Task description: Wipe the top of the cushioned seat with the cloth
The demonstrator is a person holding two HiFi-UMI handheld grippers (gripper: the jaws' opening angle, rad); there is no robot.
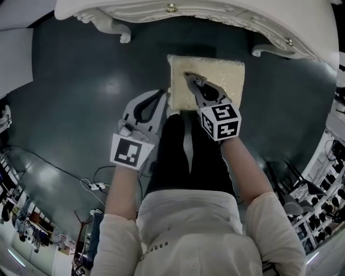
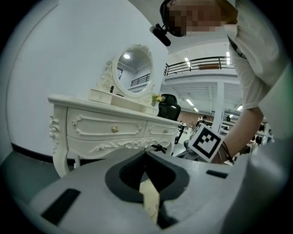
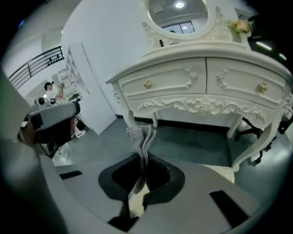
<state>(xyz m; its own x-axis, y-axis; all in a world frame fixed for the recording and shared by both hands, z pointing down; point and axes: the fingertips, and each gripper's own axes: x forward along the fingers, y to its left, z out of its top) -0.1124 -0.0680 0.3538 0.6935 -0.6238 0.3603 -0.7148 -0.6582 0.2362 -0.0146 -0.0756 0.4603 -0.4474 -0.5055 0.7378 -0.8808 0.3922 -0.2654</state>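
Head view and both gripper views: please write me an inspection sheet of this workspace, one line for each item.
Surface: cream square cushioned seat, top bare where it shows.
Job's things: grey knitted cloth, bunched and pinched upright.
Clutter: nothing seen on the seat.
Grippers: right gripper shut on the cloth, over the seat; left gripper shut, holding nothing, beside the seat's left edge.
Cables: white cable bundle on the floor, left of the person.
Surroundings: white carved dressing table with oval mirror behind the seat; dark floor.
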